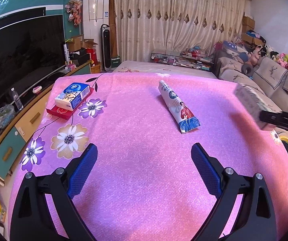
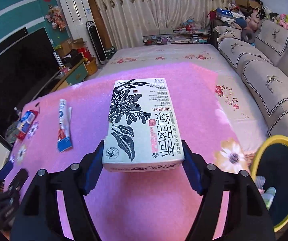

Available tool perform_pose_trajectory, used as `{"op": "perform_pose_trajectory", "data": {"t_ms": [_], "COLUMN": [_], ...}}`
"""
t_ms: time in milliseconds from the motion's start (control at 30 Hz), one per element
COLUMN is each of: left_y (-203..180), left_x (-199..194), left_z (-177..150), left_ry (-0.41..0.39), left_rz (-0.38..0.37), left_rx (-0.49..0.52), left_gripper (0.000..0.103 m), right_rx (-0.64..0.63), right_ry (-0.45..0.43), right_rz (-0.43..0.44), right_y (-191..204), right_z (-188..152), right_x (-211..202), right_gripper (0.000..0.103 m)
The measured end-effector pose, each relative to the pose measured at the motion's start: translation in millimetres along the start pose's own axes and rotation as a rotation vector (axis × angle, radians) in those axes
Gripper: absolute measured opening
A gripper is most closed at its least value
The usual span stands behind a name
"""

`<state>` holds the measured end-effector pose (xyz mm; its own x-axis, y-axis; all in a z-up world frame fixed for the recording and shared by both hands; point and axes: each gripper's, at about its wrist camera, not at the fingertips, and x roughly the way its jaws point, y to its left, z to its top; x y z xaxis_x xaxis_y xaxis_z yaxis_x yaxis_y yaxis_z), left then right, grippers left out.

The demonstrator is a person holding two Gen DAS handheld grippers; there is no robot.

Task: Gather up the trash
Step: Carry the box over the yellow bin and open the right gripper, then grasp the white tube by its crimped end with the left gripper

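Observation:
My right gripper (image 2: 142, 143) is shut on a pale green box with a black flower print (image 2: 141, 124), its blue pads pressing both long sides above the pink floral cloth (image 2: 154, 200). In the left wrist view that box (image 1: 248, 98) shows blurred at the right edge, with the right gripper's black body behind it. My left gripper (image 1: 145, 146) hovers open over the cloth (image 1: 144, 180) with nothing between its fingers. A flattened white and blue tube (image 1: 179, 106) (image 2: 64, 124) lies on the cloth ahead of it. A yellow-rimmed bin (image 2: 258, 156) stands at the table's right.
A blue tissue pack (image 1: 72, 96) rests on a red flat box (image 1: 63, 111) at the cloth's far left. A large TV (image 1: 23, 56) and low cabinet (image 1: 9, 150) run along the left. A bed (image 2: 164, 54) lies beyond and a sofa (image 2: 264, 80) to the right.

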<state>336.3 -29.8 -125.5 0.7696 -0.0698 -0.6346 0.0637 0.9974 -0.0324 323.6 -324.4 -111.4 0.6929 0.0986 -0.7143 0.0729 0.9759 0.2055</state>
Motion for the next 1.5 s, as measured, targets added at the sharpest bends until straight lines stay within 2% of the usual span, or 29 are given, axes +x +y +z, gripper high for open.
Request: {"op": "perform_pose_trajectory", "data": {"t_ms": [167,233,333,467,567,667,733,800,867,1033,1267,1333,1500], "left_y": [-0.4,-2.4,-5.3,-8.4,-10.1,-12.7,-14.0,-14.9,-15.4,-19.0,-23.9,-27.5,-56.6], "left_x": [0.2,-1.0,-2.9,-4.1,-4.8,-6.0,-6.3,-6.4,-6.6,-6.9,-2.5,-1.8,7.1], "left_z": [0.1,-0.3,-1.0,-1.5,-1.9,-2.1,-2.1,-2.0,-2.1,-2.1,-1.7,-1.8,9.1], "left_ry": [0.0,-0.002,-0.01,-0.012,-0.014,-0.018,-0.02,-0.022,-0.024,-0.023,0.0,0.011,0.068], "left_rz": [-0.001,0.0,0.004,0.009,0.012,0.013,0.012,0.013,0.011,0.011,0.015,0.024,-0.015], "left_rx": [0.002,0.01,0.027,0.036,0.044,0.054,0.059,0.063,0.065,0.078,0.084,0.079,0.137], "left_gripper": [0.093,0.093,0.093,0.093,0.093,0.093,0.093,0.093,0.093,0.093,0.093,0.093,0.093], "right_rx": [0.066,0.091,0.129,0.189,0.222,0.26,0.291,0.284,0.291,0.327,0.281,0.247,0.151], "right_ry": [-0.048,-0.063,-0.068,-0.021,0.014,0.041,0.058,0.067,0.075,0.051,-0.105,-0.146,-0.221], "right_rz": [0.002,-0.037,-0.14,-0.224,-0.265,-0.287,-0.263,-0.305,-0.342,-0.319,-0.229,-0.235,-0.267], "right_y": [-49.6,-71.8,-114.1,-163.6,-186.0,-201.7,-209.1,-212.5,-217.2,-213.5,-169.4,-155.4,-130.0], "right_z": [-25.2,-33.6,-49.1,-65.1,-77.0,-82.6,-84.5,-84.3,-83.9,-85.5,-79.3,-79.8,-87.1], "right_x": [-56.5,-71.9,-87.3,-84.1,-73.3,-62.4,-58.4,-57.8,-57.6,-72.7,-104.6,-108.8,-116.4], "right_gripper": [0.068,0.068,0.068,0.068,0.068,0.068,0.068,0.069,0.073,0.073,0.074,0.074,0.073]}}
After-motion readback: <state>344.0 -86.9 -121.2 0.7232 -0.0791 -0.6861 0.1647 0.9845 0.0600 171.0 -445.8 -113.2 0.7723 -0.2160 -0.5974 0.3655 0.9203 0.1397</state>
